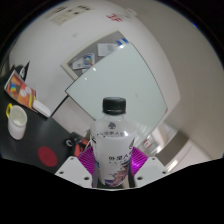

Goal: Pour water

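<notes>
A clear plastic water bottle (113, 140) with a black cap and a white label stands upright between my gripper's fingers. My gripper (112, 160) is shut on the bottle, with the purple pads (89, 157) pressed against both sides of its label. The bottle seems lifted above the dark table (40, 145). A white cup (17, 122) stands on the table to the left, beyond the fingers. The bottle's base is hidden below the fingers.
A colourful box or book (20, 93) lies behind the cup. A large light panel (120, 80) lies tilted beyond the bottle. A white surface edge (185, 150) runs at the right.
</notes>
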Tool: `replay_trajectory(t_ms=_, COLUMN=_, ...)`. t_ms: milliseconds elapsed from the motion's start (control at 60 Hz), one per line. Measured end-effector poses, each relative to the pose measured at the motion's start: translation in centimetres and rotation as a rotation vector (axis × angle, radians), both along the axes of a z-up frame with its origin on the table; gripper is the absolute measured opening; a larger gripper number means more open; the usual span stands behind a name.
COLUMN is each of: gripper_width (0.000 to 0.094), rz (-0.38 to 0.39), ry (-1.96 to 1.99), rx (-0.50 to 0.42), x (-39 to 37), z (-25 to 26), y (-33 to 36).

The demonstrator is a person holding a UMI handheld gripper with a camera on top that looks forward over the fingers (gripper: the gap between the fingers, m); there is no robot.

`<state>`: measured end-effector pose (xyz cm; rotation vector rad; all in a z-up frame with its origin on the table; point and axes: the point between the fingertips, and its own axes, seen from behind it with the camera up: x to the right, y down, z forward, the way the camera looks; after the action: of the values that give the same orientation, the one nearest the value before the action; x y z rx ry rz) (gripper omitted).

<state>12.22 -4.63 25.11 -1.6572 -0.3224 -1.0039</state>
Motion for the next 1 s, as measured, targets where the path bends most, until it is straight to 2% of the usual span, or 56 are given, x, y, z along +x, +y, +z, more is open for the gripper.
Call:
replay_trajectory(t_ms=100, gripper_width=0.0406, rz=0.062, ry=-0.279, rx=-0.027, x=-2.4, z=3.1, y=5.2)
replay_trajectory(t_ms=217, gripper_width=0.0405, rz=0.177, ry=-0.628, rx=-0.057, x=-8.0, z=3.6, y=9.8)
replay_trajectory(t_ms=250, gripper_width=0.0404, rz=0.227, ry=-0.721, rx=-0.071, x=-9.3, z=3.2, y=11.1)
replay_trajectory(t_ms=417, gripper_width=0.0405, rz=0.366, ry=-1.107, rx=-0.181, x=-15.4, z=-2.0, y=14.5)
replay_trajectory(t_ms=567, gripper_width=0.0408, rz=0.459, ry=-1.336, rx=-0.263, x=-18.5, z=-6.6, y=15.3)
replay_trajectory(t_ms=683, gripper_width=0.0411, rz=0.497, ry=-1.356, rx=-0.267, x=-18.9, z=-7.8, y=15.2)
replay_trajectory(t_ms=800, gripper_width=0.0407, rz=0.520, ry=-1.295, rx=-0.238, x=-19.0, z=-6.9, y=14.9)
replay_trajectory(t_ms=900, gripper_width=0.0407, rz=0.534, ry=-1.117, rx=-0.185, x=-19.2, z=-4.2, y=14.3)
replay_trajectory(t_ms=1000, gripper_width=0.0407, rz=0.560, ry=-0.778, rx=-0.108, x=-19.0, z=0.4, y=13.7)
